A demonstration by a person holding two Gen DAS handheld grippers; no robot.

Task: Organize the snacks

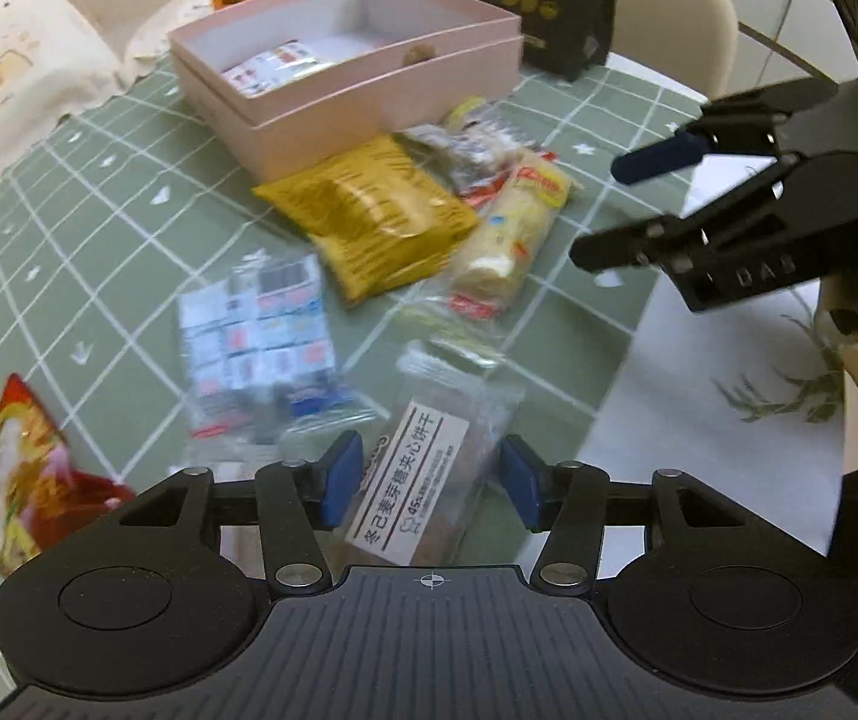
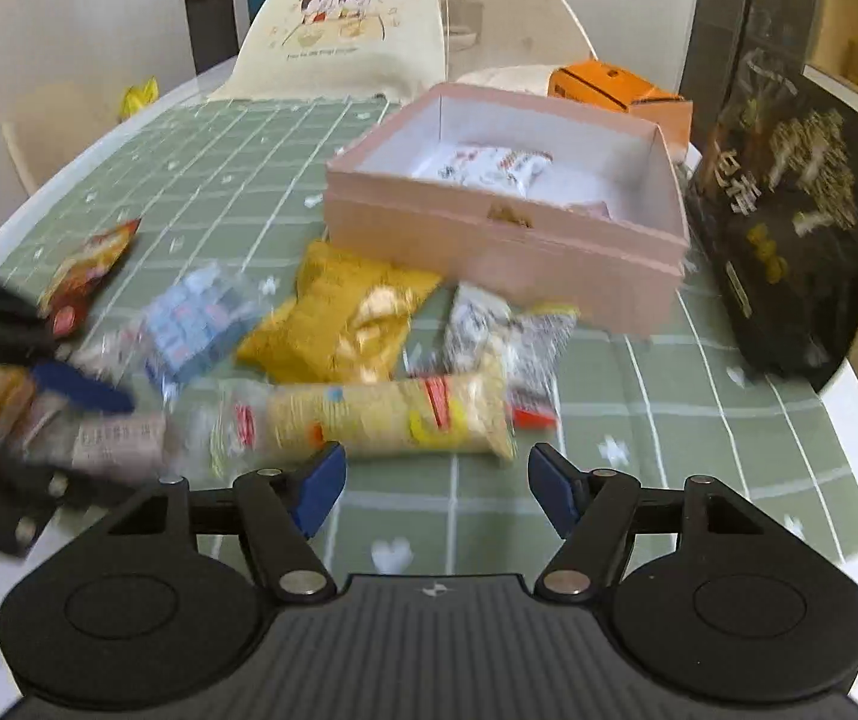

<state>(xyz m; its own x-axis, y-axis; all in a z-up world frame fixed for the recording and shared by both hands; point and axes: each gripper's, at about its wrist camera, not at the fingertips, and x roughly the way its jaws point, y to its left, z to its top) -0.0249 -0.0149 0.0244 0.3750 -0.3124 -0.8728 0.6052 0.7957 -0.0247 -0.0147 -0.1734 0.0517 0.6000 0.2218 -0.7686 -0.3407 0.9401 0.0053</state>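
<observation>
One biscuit packet (image 1: 429, 468) on the tablecloth (image 1: 69, 252), long axis running away between my left gripper (image 1: 429, 483) fingers, spread wide, not gripping; right gripper (image 2: 436, 495) wide, empty, farther off; box (image 1: 363, 102) beyond

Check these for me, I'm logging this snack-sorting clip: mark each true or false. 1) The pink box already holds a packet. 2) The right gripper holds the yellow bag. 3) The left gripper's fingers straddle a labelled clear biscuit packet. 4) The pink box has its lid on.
1) True: a white printed packet lies inside the pink box.
2) False: the right gripper is open and empty; the yellow bag lies on the table.
3) True: the left gripper is open around the biscuit packet.
4) False: the box is open on top.
</observation>
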